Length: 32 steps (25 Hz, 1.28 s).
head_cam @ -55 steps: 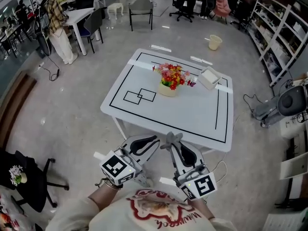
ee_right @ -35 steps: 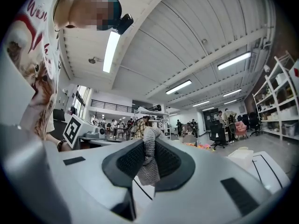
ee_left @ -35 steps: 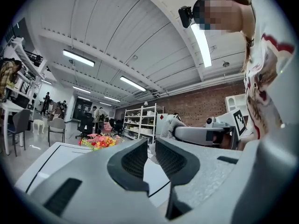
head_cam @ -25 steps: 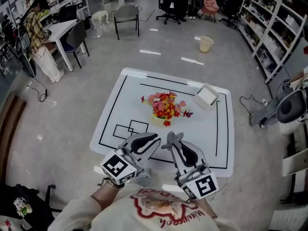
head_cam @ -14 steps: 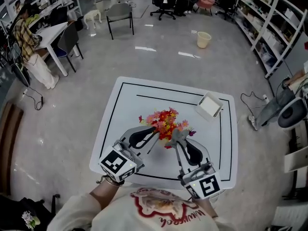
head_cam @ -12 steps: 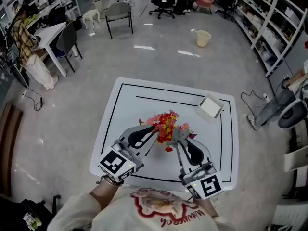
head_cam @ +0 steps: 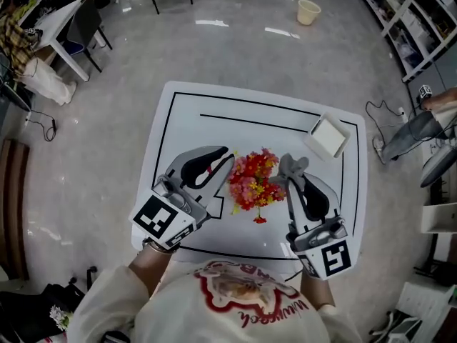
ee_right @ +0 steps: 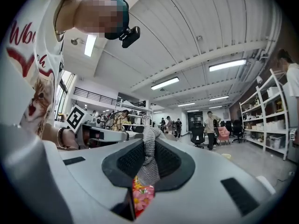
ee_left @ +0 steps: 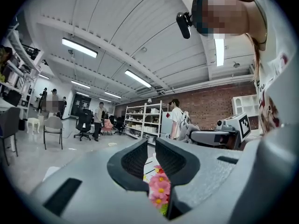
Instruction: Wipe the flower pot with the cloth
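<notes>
Both tongs have come forward over the tabletop (head_cam: 178, 123) since the earlier frames. Before, they hung short of its near edge; now they flank the flowers (head_cam: 254, 183).

Left tongs (head_cam: 228, 158) sit at 9 o'clock of the blooms, pressed nearly together with nothing pinched; its own view shows only pink flowers past the thin slit. Right tongs (head_cam: 291, 166) sit at 3 o'clock, pinching the grey cloth (ee_right: 149, 158), whose knit wad sticks up between the pads and out past the tips.

The flower pot is mid-tabletop, directly under the bouquet. From the head view the blooms hide it, so no wall is visible. White box (head_cam: 328, 136) is at 1 o'clock from the flowers, well apart.

Judgement: the approach is done and wiping has not started. The cloth is level with the blooms, just beside them, with no contact seen. The right tongs likely need to drop the cloth below the petals to reach the pot's side. The left tongs could steady it. Risk: snagging the flowers.
</notes>
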{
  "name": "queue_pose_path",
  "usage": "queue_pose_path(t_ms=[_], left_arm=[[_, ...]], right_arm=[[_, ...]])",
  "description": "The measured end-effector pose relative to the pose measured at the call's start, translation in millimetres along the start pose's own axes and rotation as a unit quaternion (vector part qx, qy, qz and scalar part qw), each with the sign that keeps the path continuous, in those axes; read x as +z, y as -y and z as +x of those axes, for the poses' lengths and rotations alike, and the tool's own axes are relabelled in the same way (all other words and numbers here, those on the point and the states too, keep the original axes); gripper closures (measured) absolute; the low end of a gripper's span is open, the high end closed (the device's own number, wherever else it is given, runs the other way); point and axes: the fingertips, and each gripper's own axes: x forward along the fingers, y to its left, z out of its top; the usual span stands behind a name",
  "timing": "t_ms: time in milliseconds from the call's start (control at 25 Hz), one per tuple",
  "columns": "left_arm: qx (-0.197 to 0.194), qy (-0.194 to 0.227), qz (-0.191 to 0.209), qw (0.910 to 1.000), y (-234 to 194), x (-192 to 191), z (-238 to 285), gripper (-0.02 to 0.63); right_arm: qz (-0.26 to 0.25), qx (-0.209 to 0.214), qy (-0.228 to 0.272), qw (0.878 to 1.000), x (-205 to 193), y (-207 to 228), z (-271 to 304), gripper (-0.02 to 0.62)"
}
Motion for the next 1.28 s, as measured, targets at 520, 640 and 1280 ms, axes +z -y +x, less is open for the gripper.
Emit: queue_pose_path(t_ms=[520, 640, 1280], left_arm=[[0.049, -0.033, -0.01, 0.9982, -47, -24, 38, 0.549], [0.057, -0.038, -0.026, 0.9973, -47, -31, 35, 0.549], [0.075, -0.06, -0.052, 0.994, -53, -59, 32, 0.549]], right_arm=[[-0.007, 0.09, -0.029, 0.995, -19, 68, 44, 0.546], [0.003, 0.109, -0.043, 0.993, -33, 78, 54, 0.546], [0.041, 0.271, -0.094, 0.957, -136, 45, 105, 0.548]])
